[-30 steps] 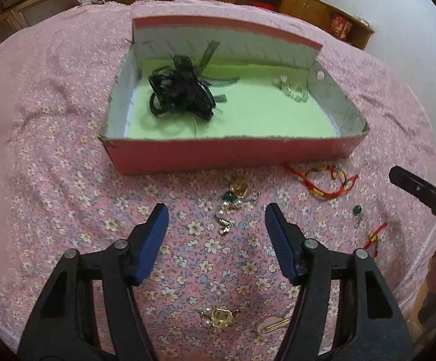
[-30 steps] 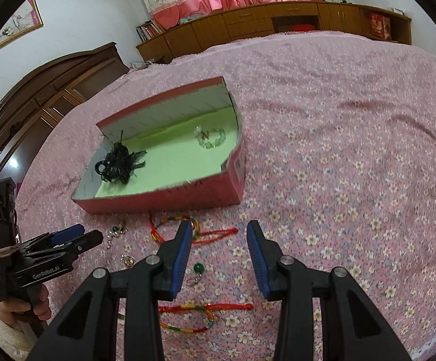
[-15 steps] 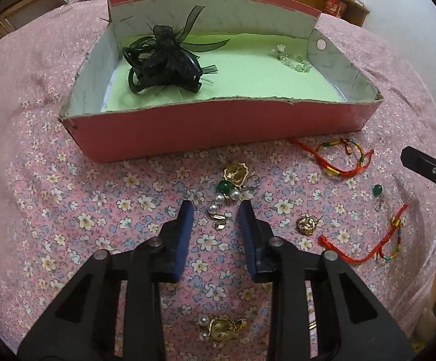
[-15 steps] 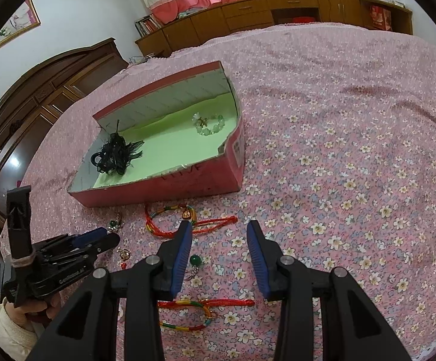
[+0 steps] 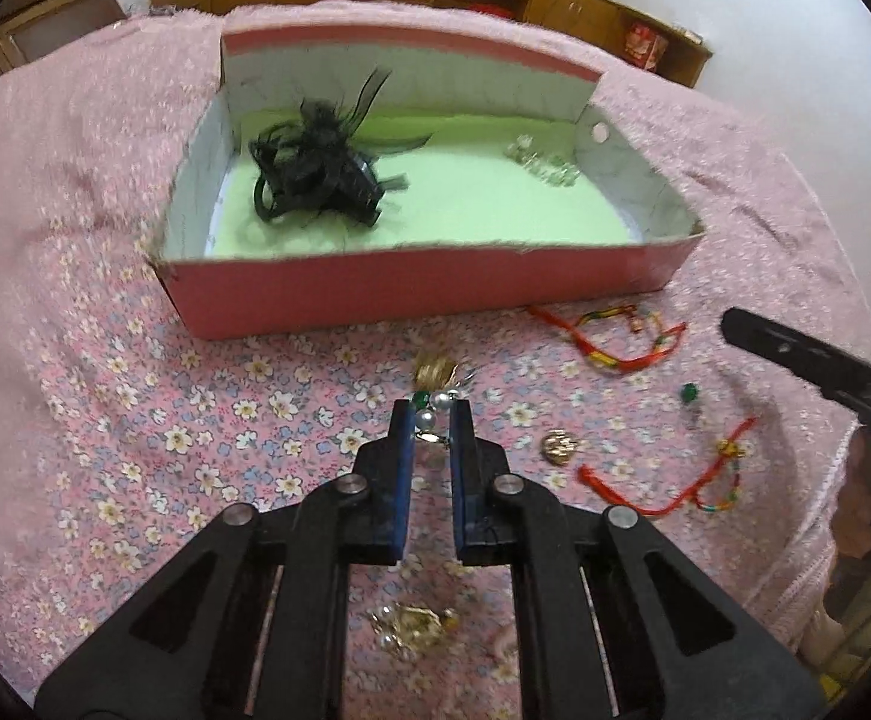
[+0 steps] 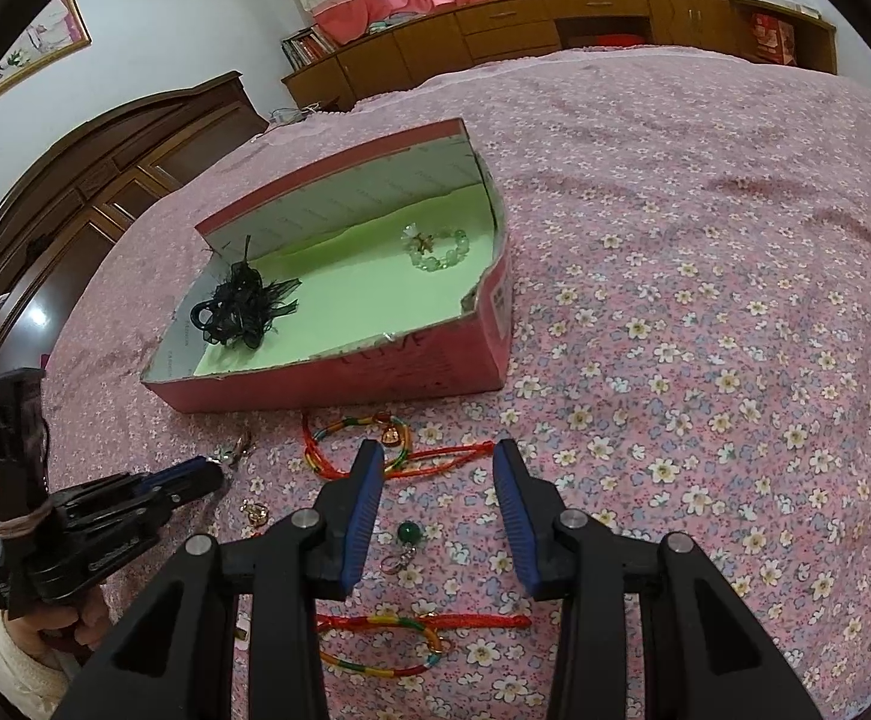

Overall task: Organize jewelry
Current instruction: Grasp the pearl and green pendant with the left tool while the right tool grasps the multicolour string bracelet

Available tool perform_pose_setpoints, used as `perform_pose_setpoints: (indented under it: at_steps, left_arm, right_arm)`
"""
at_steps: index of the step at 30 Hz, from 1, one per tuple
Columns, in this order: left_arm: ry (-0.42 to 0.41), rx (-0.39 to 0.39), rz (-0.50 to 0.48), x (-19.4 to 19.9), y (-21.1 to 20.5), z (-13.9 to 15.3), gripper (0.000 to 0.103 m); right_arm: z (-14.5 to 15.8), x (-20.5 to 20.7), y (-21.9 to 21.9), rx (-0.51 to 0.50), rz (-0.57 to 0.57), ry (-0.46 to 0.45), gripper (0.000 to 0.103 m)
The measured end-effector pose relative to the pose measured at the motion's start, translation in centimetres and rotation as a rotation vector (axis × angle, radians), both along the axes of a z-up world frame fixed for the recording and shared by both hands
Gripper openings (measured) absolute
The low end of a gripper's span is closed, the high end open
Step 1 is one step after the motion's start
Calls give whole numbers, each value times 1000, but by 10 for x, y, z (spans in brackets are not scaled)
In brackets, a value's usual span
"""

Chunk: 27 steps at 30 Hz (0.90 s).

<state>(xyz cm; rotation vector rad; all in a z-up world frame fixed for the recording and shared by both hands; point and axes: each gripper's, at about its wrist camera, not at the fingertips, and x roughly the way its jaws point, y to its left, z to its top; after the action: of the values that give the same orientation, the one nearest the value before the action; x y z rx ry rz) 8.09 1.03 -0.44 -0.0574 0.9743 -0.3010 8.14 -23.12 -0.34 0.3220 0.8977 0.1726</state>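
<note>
Presently the left hand-held gripper (image 5: pixel 430 414) is clamped on a pearl-and-green earring (image 5: pixel 429 408) just off the floral bedspread (image 5: pixel 135 420); judged next: carry it ahead into the pink box (image 5: pixel 423 291). The right hand-held gripper (image 6: pixel 438 480) hovers open above a green bead charm (image 6: pixel 409 534). Wooden cabinets line the far wall.
</note>
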Motion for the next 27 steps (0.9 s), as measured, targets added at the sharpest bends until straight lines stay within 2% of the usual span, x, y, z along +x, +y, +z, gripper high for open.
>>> perform_pose_setpoints:
  at_steps: [13,27]
  left_arm:
    - [-98,-62,-1,-17,7,45,3]
    - [-92,-59,36,-16,12,40,3]
  right_arm:
    - [-4,8,12,4,33,4,41]
    - [-28,30,28,-31,69,64,41]
